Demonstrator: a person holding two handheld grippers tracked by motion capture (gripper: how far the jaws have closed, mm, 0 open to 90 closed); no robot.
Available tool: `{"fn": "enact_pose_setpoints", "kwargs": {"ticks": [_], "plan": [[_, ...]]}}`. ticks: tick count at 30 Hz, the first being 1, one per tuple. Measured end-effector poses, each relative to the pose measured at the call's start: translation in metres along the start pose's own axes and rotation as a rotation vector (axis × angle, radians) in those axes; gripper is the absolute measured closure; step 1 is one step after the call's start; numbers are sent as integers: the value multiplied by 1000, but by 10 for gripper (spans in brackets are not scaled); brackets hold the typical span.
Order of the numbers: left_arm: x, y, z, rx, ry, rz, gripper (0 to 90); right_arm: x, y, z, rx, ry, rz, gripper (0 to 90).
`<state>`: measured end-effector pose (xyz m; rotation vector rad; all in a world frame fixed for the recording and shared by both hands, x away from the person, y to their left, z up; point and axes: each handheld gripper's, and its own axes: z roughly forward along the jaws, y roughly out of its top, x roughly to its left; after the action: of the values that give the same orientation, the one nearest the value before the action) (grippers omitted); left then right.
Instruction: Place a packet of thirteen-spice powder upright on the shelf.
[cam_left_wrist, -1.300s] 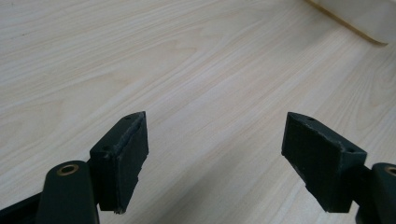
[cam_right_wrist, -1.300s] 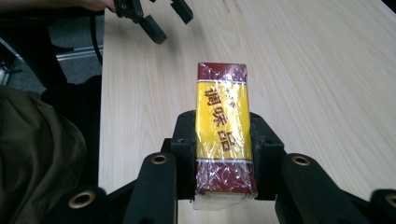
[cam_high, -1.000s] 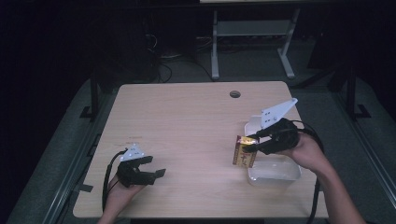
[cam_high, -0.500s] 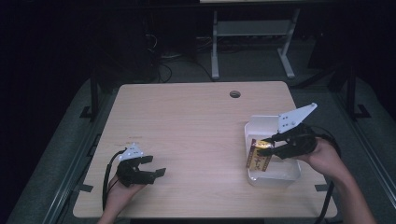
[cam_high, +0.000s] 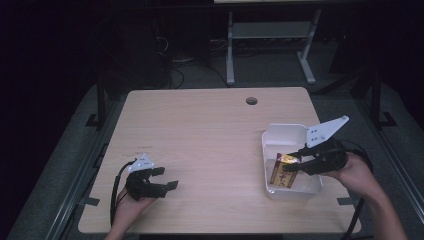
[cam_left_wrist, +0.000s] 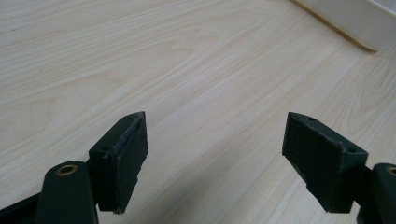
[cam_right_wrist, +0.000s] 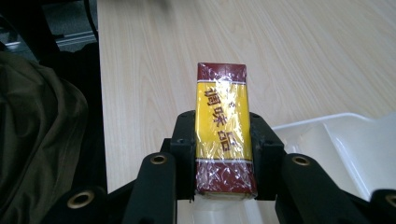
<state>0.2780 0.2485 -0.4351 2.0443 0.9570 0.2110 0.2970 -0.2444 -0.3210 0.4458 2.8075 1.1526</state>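
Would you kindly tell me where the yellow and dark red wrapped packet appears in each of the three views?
High view: the yellow and dark red wrapped packet sits at right, over the white plastic bin, held by the right gripper.
Left gripper view: the packet is not in this picture; the bin's corner is at top right.
Right gripper view: the packet is at centre, clamped between the jaws.
Shared landmark: the white bin.

left claw (cam_left_wrist: 212, 163) wide open, wooden table (cam_left_wrist: 187, 70), white bin (cam_left_wrist: 355, 18) corner
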Motion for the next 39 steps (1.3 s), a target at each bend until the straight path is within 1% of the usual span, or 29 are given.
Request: {"fn": "enact_pose_setpoints", "kwargs": {"ticks": [7,13,16,25,29,32,35,37,39], "plan": [[0,0,0,0,-3,0,218,-3,-10,6,9,4,17,673],[2,0,0,-3,0,-6,218,-6,-21,14,23,10,39,671],[3,0,0,-5,7,-10,215,-8,-28,17,22,14,50,671],[3,0,0,-7,8,-16,216,-12,-43,22,33,6,80,668],[3,0,0,-7,4,-14,216,-14,-47,24,55,4,84,663],[3,0,1,-6,3,-15,217,-14,-49,23,45,7,97,658],[3,0,1,-8,2,-16,216,-14,-49,21,25,2,107,629],[3,0,1,-9,3,-16,216,-13,-49,21,20,0,108,623],[3,0,0,-10,3,-17,213,-12,-48,21,21,-5,112,593]]}}
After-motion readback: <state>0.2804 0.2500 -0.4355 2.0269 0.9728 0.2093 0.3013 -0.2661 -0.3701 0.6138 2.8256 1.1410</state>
